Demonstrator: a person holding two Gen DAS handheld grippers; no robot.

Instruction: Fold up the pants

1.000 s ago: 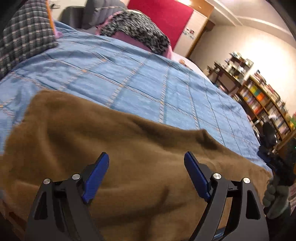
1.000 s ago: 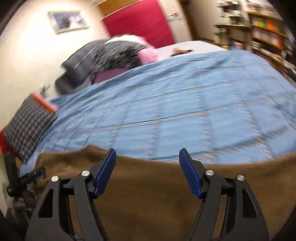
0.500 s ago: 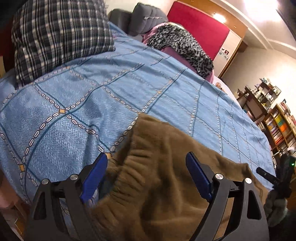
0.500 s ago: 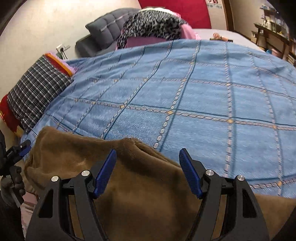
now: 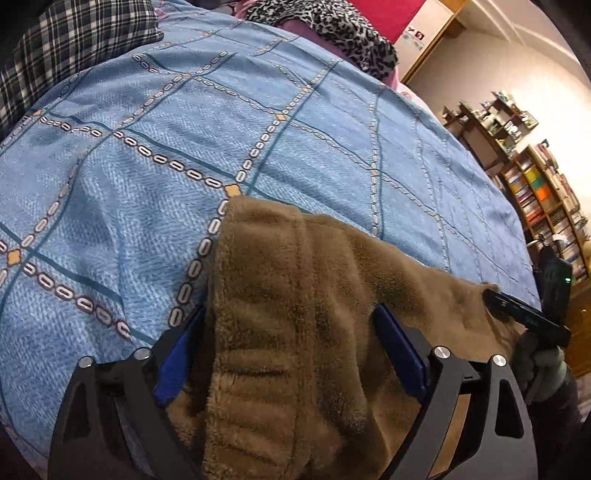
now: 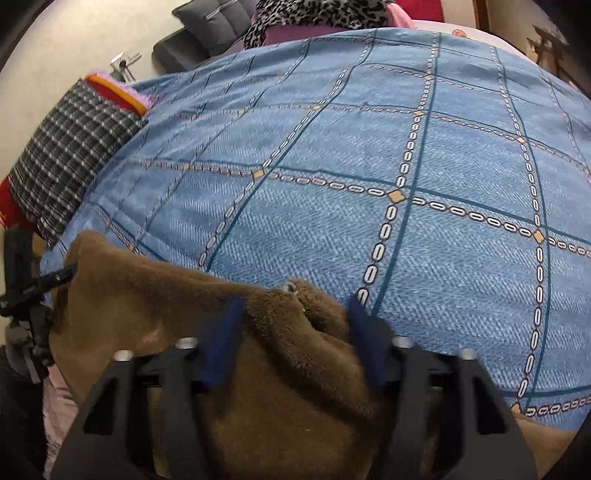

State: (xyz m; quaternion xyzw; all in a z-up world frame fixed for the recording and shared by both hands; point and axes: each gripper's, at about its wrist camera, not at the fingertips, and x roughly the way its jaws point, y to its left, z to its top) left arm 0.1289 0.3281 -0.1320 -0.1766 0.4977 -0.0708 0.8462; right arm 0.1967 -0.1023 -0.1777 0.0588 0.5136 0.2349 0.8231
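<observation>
Brown fleece pants (image 5: 295,280) lie across the near edge of the bed. My left gripper (image 5: 290,332) straddles their elastic waistband corner. One blue pad stands just off the fabric's left edge and the other rests on top; the jaws are wide and closing slightly. My right gripper (image 6: 293,325) sits over the other end of the pants (image 6: 147,295), its jaws closing with a bunched ridge of fleece between the blurred pads. Each gripper shows in the other's view: the right gripper (image 5: 524,317) at the far right, the left gripper (image 6: 33,288) at the far left.
A blue checked bedspread (image 6: 369,147) covers the bed beyond the pants. A plaid pillow (image 6: 70,155) lies at the left, with a leopard-print blanket (image 5: 332,26) and a grey cushion (image 6: 207,29) at the head. Bookshelves (image 5: 535,192) line the right wall.
Both grippers have dropped and spread apart to opposite ends of the pants. The left now straddles the waistband corner. The right's jaws have narrowed around a fold of fleece.
</observation>
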